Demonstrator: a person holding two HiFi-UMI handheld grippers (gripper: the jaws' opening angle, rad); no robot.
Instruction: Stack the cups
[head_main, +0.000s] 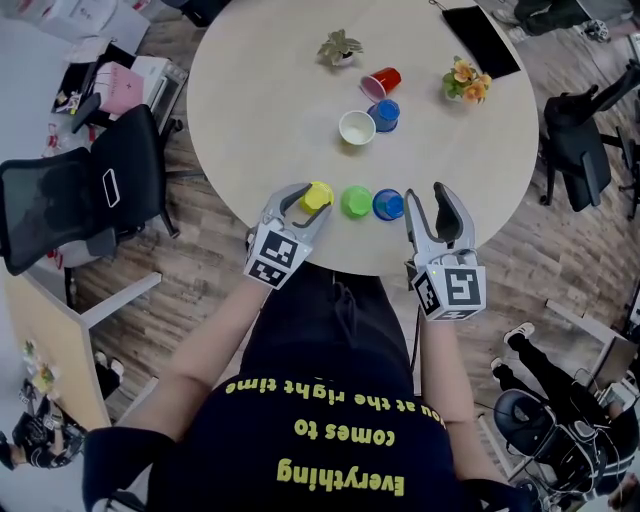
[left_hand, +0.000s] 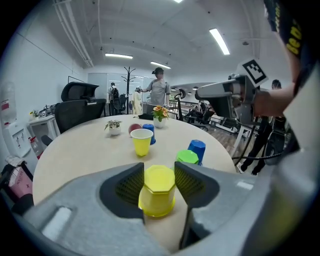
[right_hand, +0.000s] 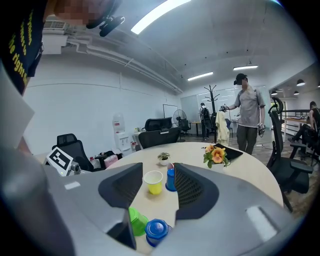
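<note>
**Round table** (head_main: 260, 90): pale top, six cups.

**Item 1. Inverted yellow cup** (left_hand: 157, 195): stands mouth-down near the table's near edge, between the jaws of the left gripper (head_main: 312, 201). The jaws are part-open astride it, pads right at its upper walls. No squeeze or dent shows, and the cup rests on the table.

**Item 2. Inverted green cup** (head_main: 356, 201): just beside item 1, apart from it.

**Item 3. Near blue cup** (head_main: 388, 204): inverted, just beside item 2.

**Item 4. Right gripper** (head_main: 427, 195): jaws half-spread and empty, held above the table edge beside item 3.

**Item 5. Mid-table group:** upright yellow cup (head_main: 357, 127), with the far blue cup (head_main: 386, 113) touching or nearly touching it. A red cup (head_main: 381, 82) lies on its side behind them.

**Hazards, as judged:**
- The cup wall tapers. A grip set high near the base may slide off as the cup is lifted.
- Thin plastic may buckle under a hard close.
- An off-centre close could shove the cup toward the near edge.
- The green cup stands close, so a low sideways carry may knock it or the blue one over.
</note>
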